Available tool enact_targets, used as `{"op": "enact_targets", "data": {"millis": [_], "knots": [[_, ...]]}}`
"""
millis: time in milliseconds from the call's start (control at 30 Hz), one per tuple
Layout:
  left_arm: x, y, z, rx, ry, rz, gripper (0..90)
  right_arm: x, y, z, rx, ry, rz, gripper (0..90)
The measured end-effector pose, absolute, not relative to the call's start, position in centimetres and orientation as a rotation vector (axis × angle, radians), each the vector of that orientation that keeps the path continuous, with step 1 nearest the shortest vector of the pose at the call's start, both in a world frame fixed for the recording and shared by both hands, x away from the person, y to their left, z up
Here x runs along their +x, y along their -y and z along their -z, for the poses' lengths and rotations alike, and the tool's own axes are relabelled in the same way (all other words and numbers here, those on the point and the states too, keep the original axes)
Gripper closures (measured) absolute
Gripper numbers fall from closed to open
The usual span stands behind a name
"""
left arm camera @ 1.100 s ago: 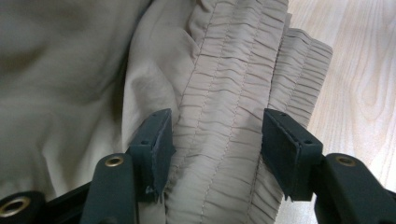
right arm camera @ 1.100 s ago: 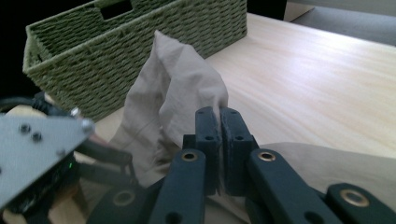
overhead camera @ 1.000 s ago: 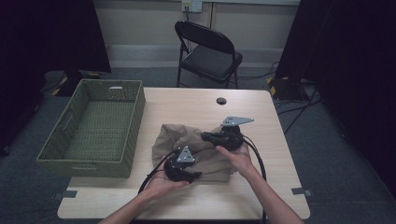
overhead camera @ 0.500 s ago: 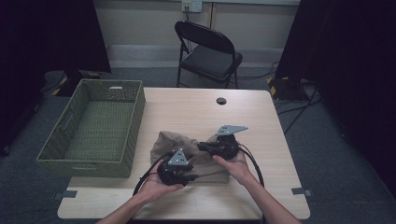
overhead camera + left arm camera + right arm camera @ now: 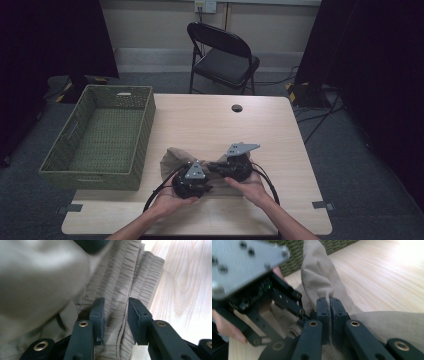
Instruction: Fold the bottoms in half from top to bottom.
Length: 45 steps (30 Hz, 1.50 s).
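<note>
From above, the tan cloth (image 5: pixel 175 159) lay bunched on the table (image 5: pixel 210 125) near my edge, just right of the green basket (image 5: pixel 97 137). Its long side ran roughly left to right across the table. My left gripper (image 5: pixel 192 181) and right gripper (image 5: pixel 232 167) sat on it close together, the right one pointing left.

Along my left gripper (image 5: pixel 115 312), my jaws stood apart with the cloth's gathered, ribbed band running up between them, one pad touching the fabric; bare table lay to the side.

Along my right gripper (image 5: pixel 329 308), my jaws were pressed together, pinching a fold of the cloth (image 5: pixel 319 275) that rose toward the basket (image 5: pixel 294 262), with my left gripper (image 5: pixel 257 295) just beside.
</note>
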<state>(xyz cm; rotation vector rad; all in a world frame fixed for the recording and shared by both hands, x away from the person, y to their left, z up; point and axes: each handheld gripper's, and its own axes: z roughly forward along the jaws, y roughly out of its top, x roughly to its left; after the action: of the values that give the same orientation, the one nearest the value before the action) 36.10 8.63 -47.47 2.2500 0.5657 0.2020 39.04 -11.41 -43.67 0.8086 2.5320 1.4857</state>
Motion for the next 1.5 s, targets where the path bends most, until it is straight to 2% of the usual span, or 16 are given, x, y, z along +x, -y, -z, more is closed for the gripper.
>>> {"op": "enact_targets", "data": {"millis": [167,200,300,367,500,700,1200,1300,1500], "knots": [[35.9,-9.1,46.5,2.223,-0.569,-0.171,65.0,39.3,11.6,44.7,0.836,-2.553,-1.462,86.6],[35.5,-9.7,45.8,2.212,-0.527,-0.134,71.4,39.4,11.7,45.3,0.846,-2.570,-1.446,86.6],[34.9,-10.4,45.5,2.213,-0.493,-0.044,73.6,39.4,11.6,45.7,0.846,-2.590,-1.424,86.5],[34.8,-10.5,45.6,2.223,-0.478,-0.029,76.4,39.4,11.6,45.8,0.844,-2.591,-1.422,86.6],[35.0,-9.5,47.8,2.359,-0.482,-0.036,78.7,39.3,11.6,45.6,0.841,-2.585,-1.427,86.6],[35.2,-8.8,48.3,2.345,-0.524,-0.072,77.5,38.5,11.8,45.0,0.828,-2.585,-1.430,86.6],[36.0,-7.9,48.9,2.298,-0.593,-0.127,78.6,36.9,12.6,46.7,0.844,-2.624,-1.337,86.7],[36.0,-8.0,48.9,2.298,-0.596,-0.114,77.0,36.8,12.4,47.4,0.845,-2.634,-1.293,86.6],[35.7,-8.2,48.4,2.282,-0.572,-0.005,75.0,37.1,12.3,48.4,0.835,-2.614,-1.295,86.3]]}}
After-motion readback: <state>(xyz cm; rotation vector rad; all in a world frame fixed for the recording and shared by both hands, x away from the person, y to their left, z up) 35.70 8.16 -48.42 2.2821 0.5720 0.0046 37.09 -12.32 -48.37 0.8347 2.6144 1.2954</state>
